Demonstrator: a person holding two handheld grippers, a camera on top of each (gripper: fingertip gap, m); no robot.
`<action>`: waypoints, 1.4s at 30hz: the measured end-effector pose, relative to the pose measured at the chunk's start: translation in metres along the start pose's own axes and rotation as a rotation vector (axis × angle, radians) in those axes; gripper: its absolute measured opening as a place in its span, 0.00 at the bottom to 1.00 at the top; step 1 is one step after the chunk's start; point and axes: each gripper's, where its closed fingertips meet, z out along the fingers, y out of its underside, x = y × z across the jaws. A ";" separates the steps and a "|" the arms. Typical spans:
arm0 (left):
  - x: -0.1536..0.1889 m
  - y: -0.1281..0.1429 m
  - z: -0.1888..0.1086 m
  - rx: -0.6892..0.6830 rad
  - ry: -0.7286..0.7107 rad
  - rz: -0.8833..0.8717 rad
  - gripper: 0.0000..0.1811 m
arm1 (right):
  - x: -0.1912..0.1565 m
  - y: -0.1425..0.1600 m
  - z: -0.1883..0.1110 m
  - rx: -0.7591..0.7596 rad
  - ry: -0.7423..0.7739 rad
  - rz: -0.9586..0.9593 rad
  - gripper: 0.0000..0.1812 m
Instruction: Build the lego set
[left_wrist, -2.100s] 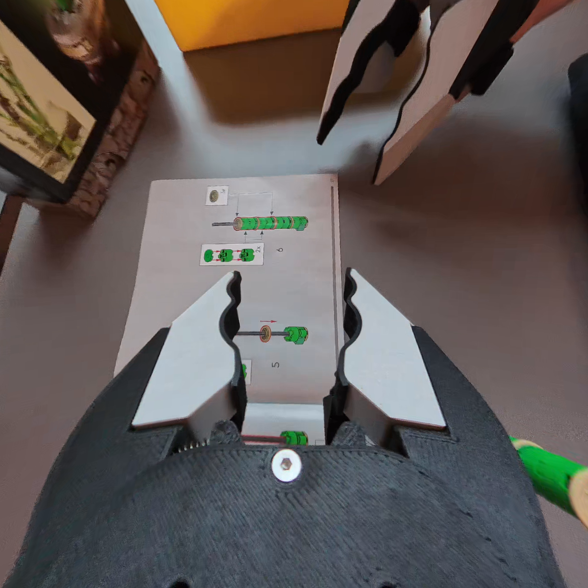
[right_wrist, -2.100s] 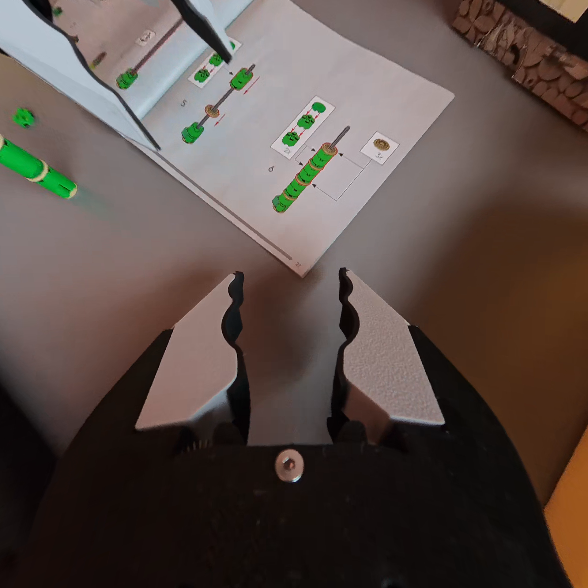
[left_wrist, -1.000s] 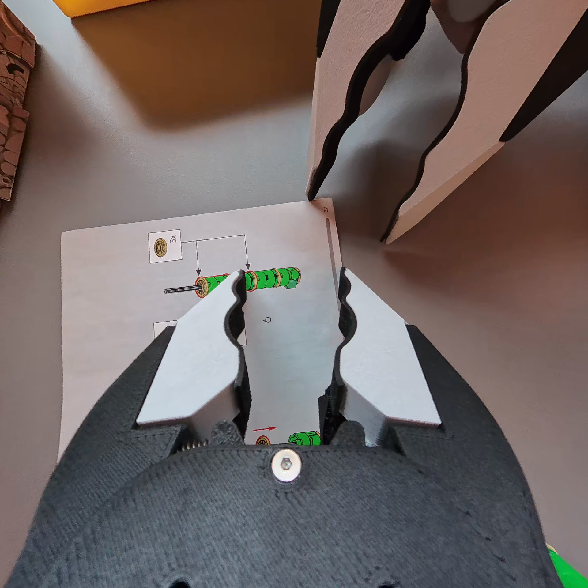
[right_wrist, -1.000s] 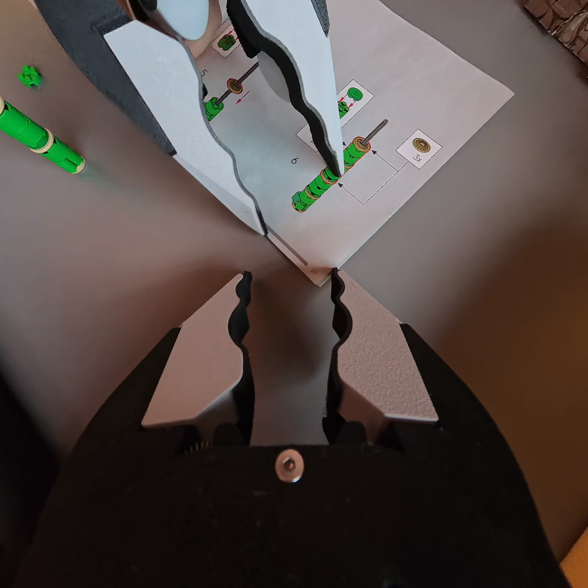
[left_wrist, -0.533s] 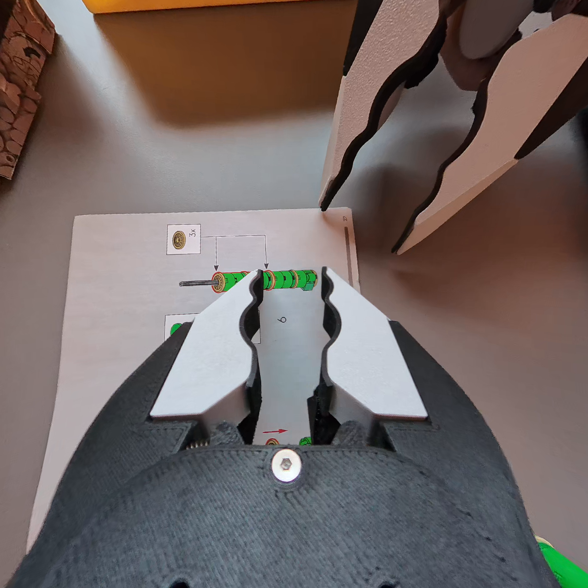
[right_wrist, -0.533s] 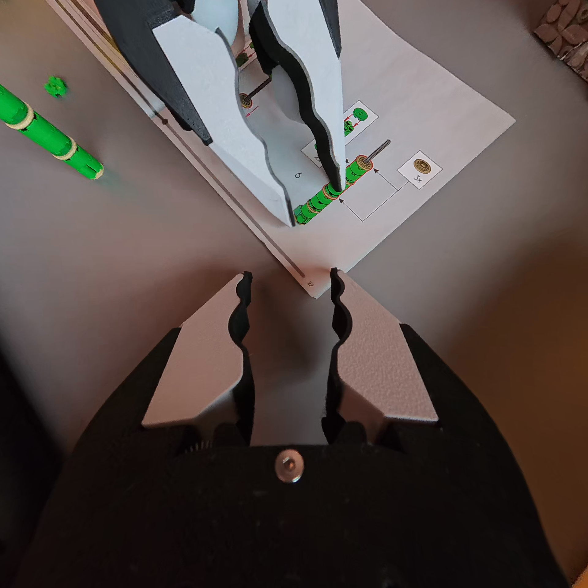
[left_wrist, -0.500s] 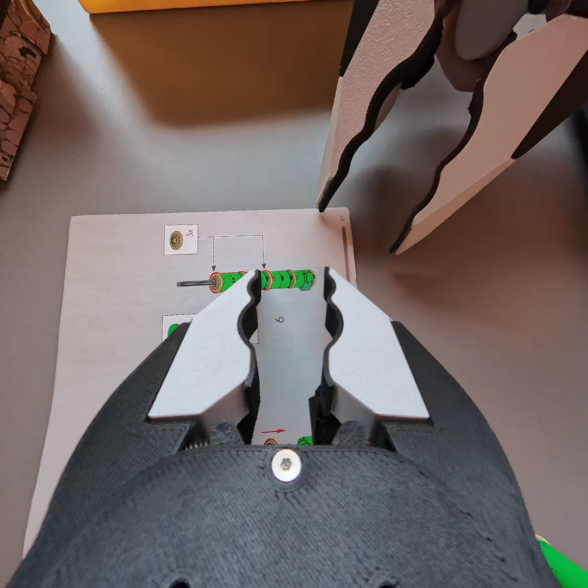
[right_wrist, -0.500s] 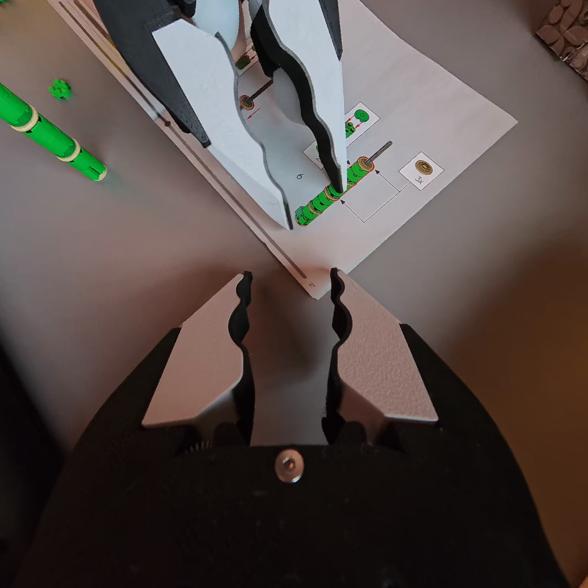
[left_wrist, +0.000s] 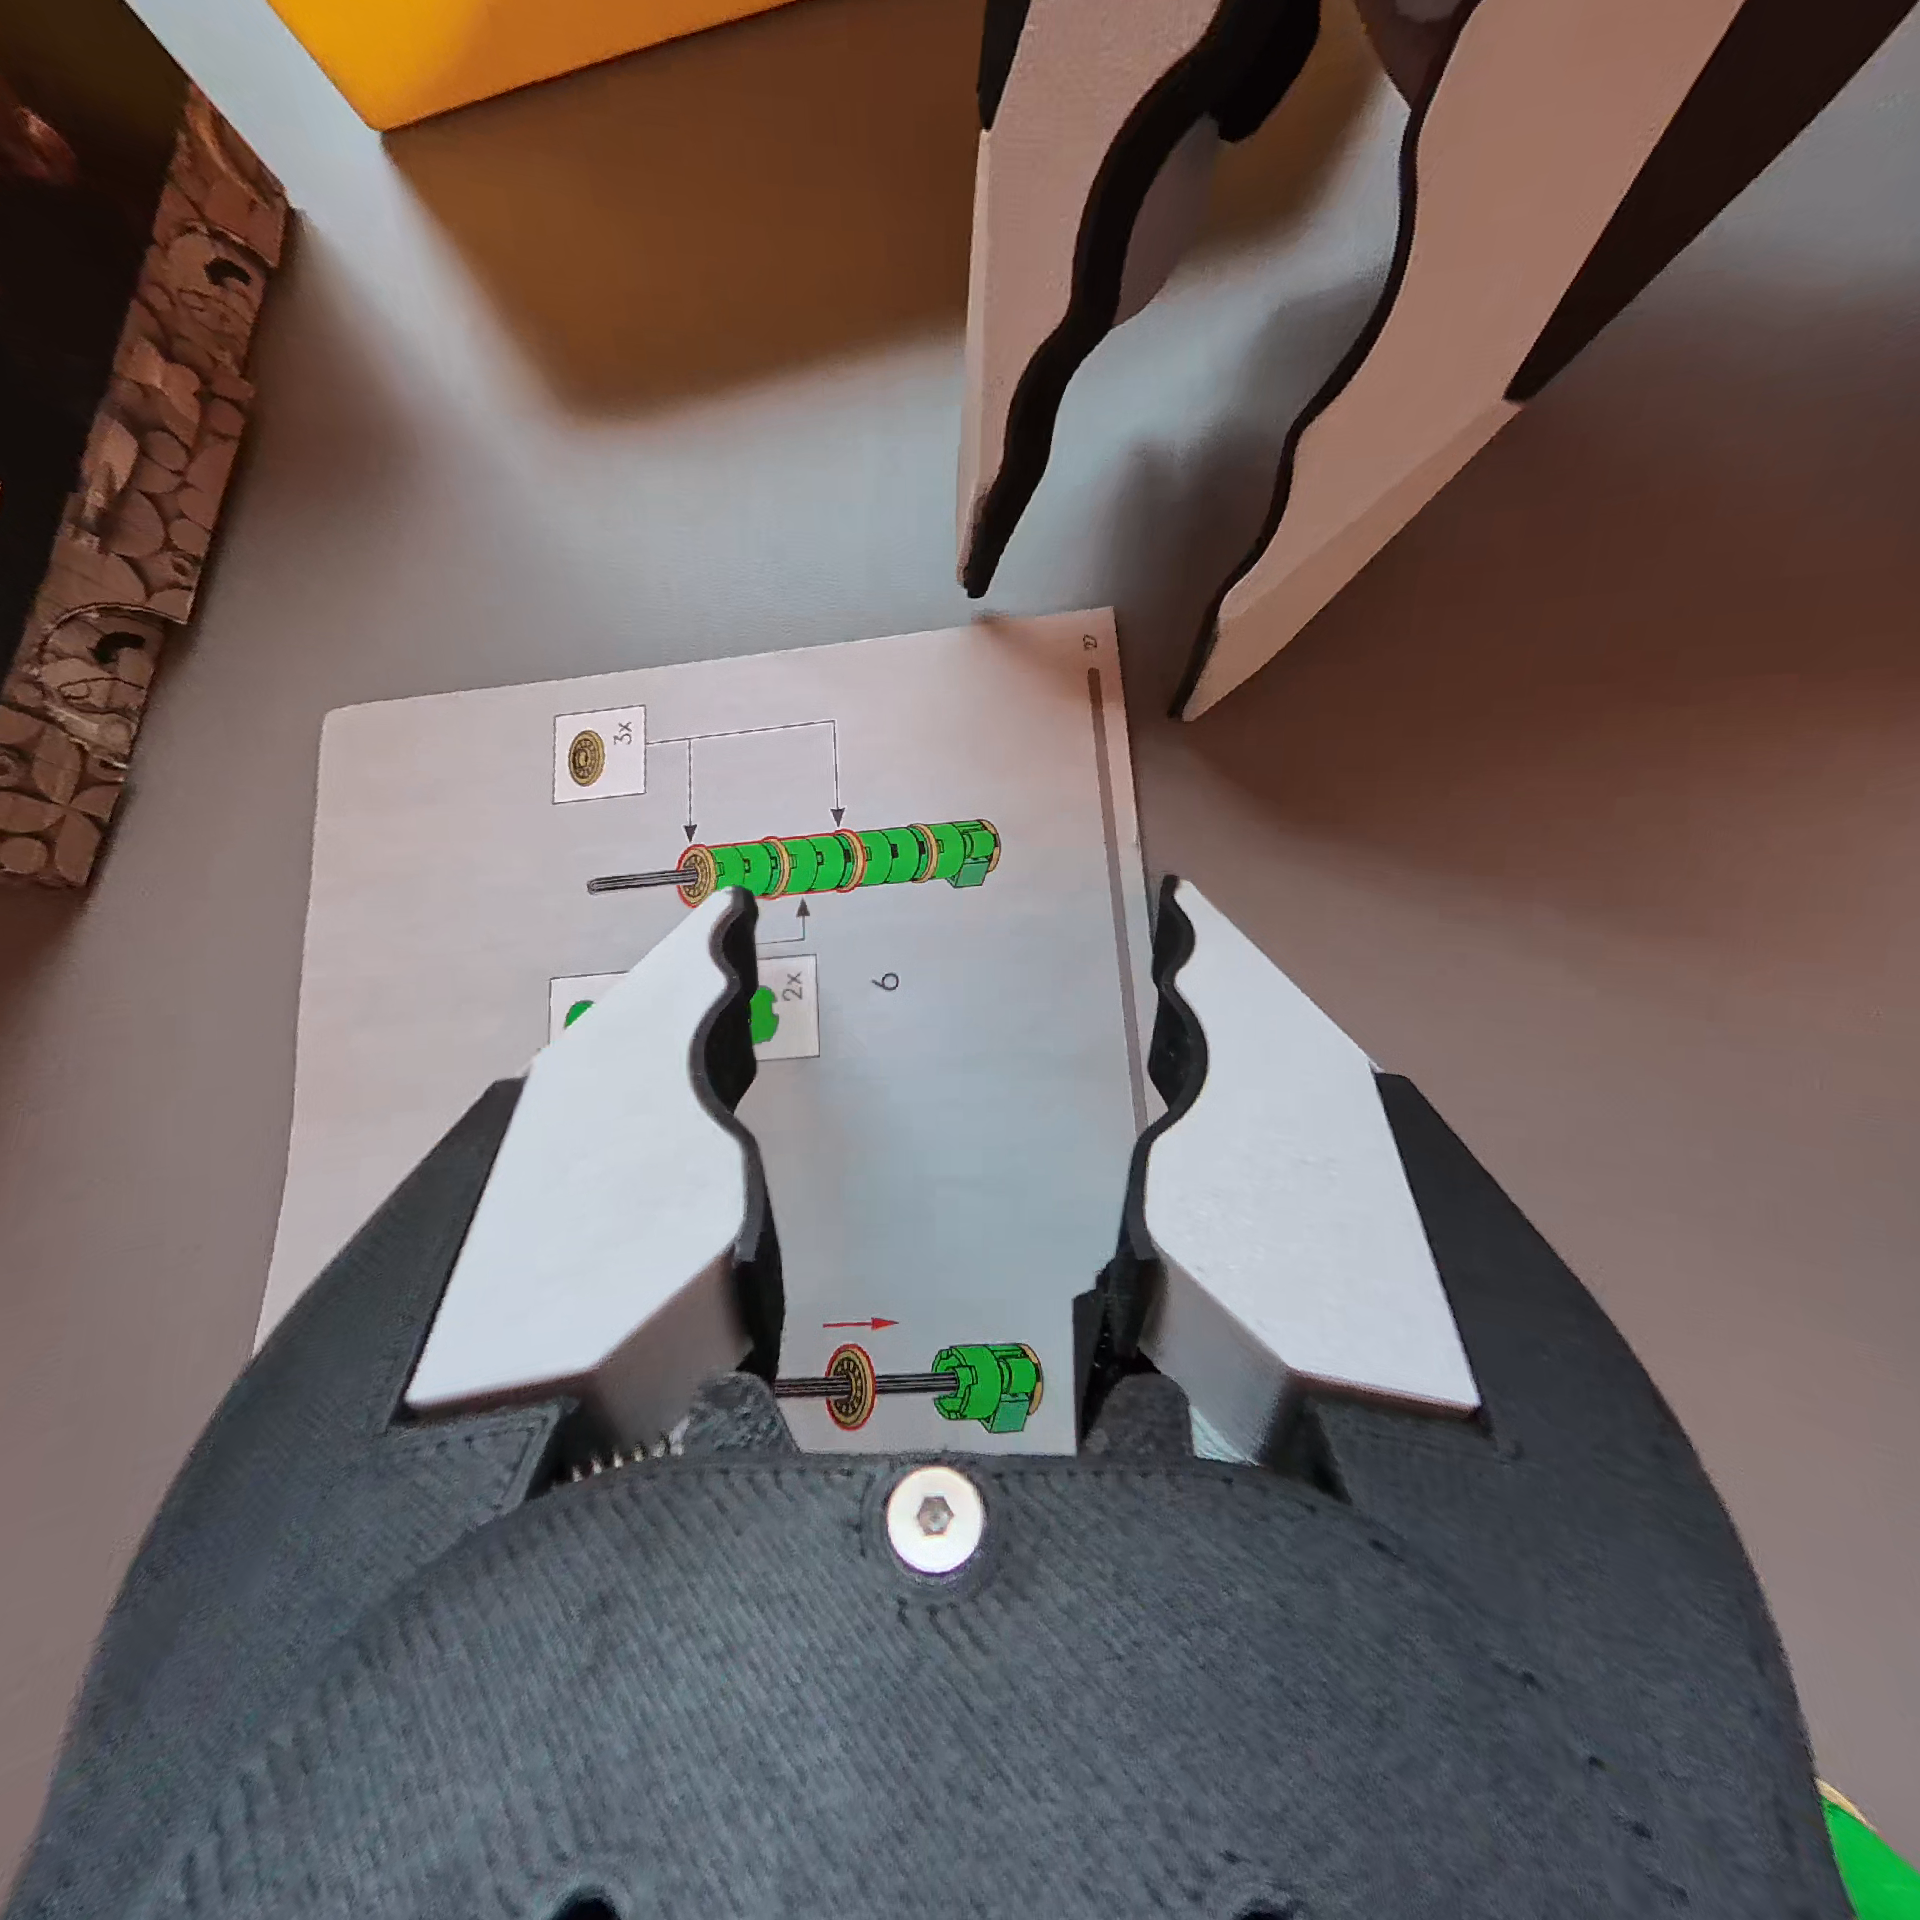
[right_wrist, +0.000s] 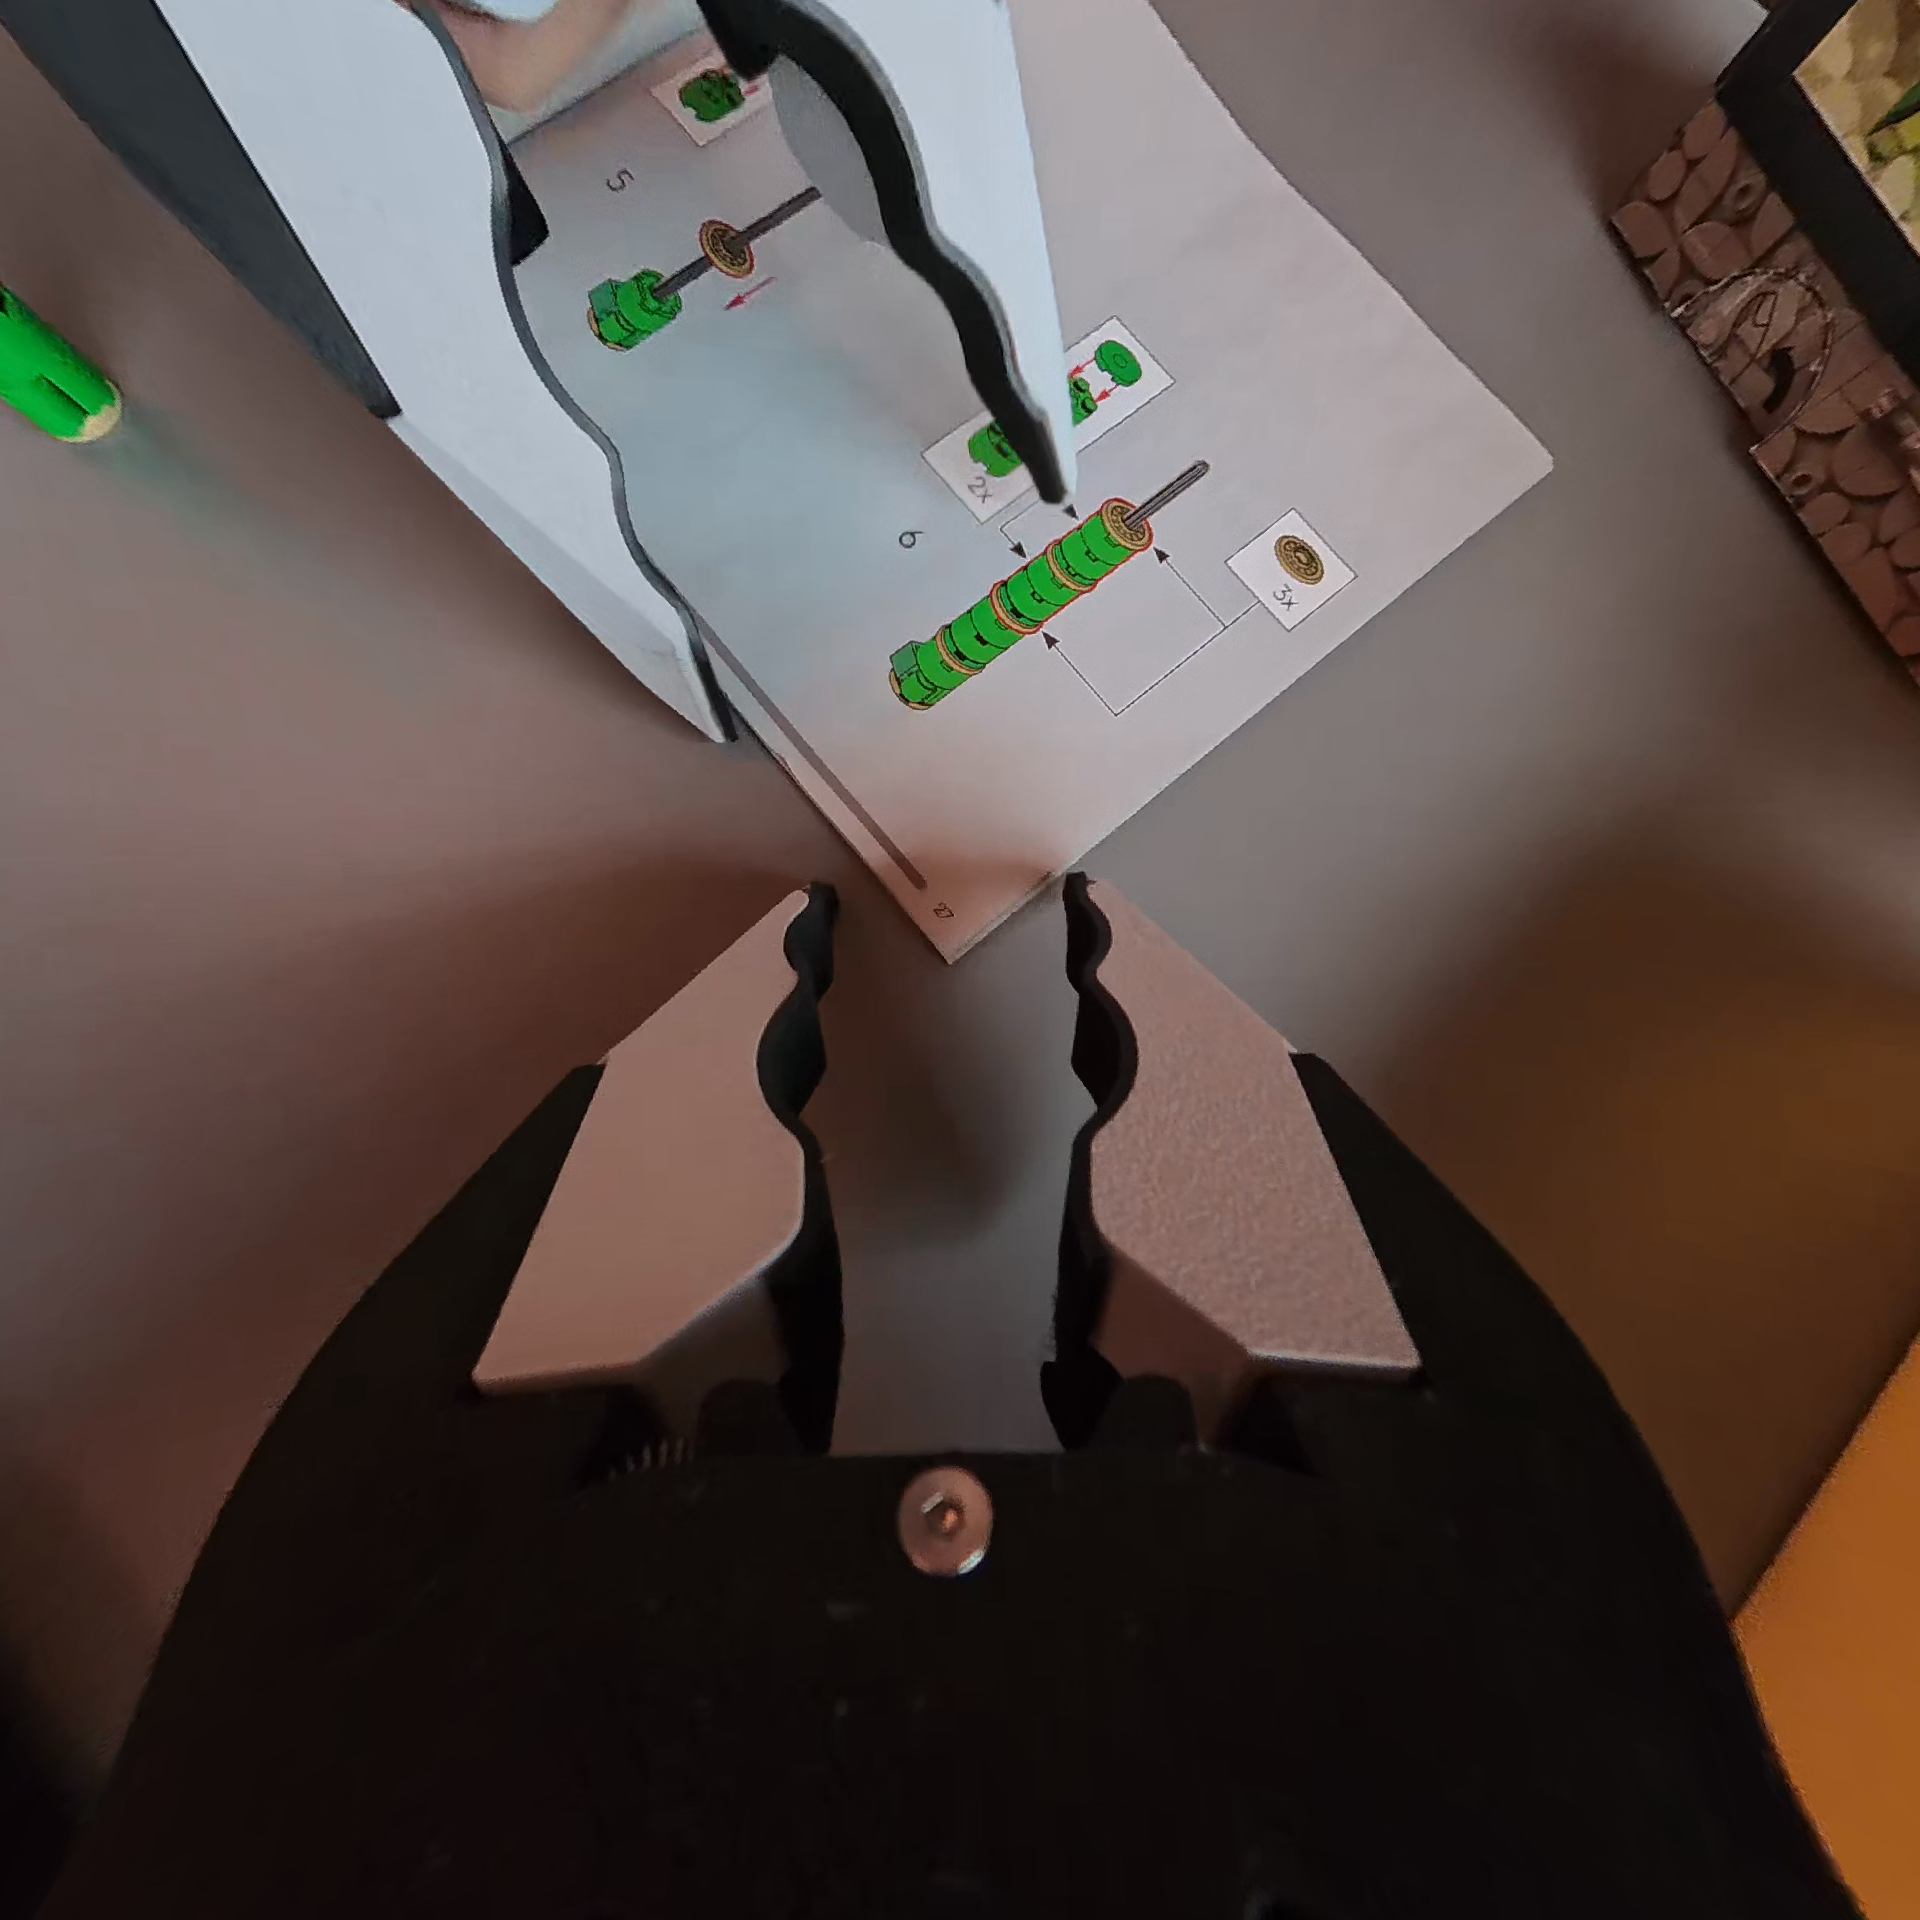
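Note:
The instruction booklet (left_wrist: 436, 935) lies open on the grey table, showing drawings of a green rod of stacked pieces. My left gripper (left_wrist: 956, 899) is open and empty, low over the page, its tips astride the page's right part. My right gripper (right_wrist: 948, 888) is open and empty, its tips at the booklet's (right_wrist: 1299, 416) near corner. Each gripper shows in the other's view: the right one (left_wrist: 1081, 644) beyond the page's far corner, the left one (right_wrist: 883, 608) over the page. A built green rod with tan rings (right_wrist: 52, 384) lies left of the booklet; its end shows in the left wrist view (left_wrist: 1870, 1860).
A yellow box (left_wrist: 520, 42) stands beyond the booklet and also shows in the right wrist view (right_wrist: 1849, 1662). A brown patterned piece (left_wrist: 125, 520) lies beside a dark framed picture; it also shows in the right wrist view (right_wrist: 1766, 364). From the left gripper's tips to the brown patterned piece (left_wrist: 125, 520) is close to 15 cm. My right wrist view (right_wrist: 1877, 457) looks at it from another angle.
My left gripper's jaws have opened wider and it has drawn back a little along the page. My right gripper has stayed at the page's corner.

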 end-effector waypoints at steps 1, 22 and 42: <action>0.000 0.001 -0.001 0.000 -0.001 -0.001 0.43 | -0.001 -0.001 0.000 0.007 0.000 -0.010 0.24; -0.005 0.010 -0.005 -0.020 -0.022 -0.077 0.43 | 0.003 -0.018 0.010 0.050 0.079 -0.194 0.15; -0.010 0.021 -0.013 -0.023 -0.018 -0.146 0.39 | 0.004 -0.030 0.008 0.093 0.107 -0.220 0.14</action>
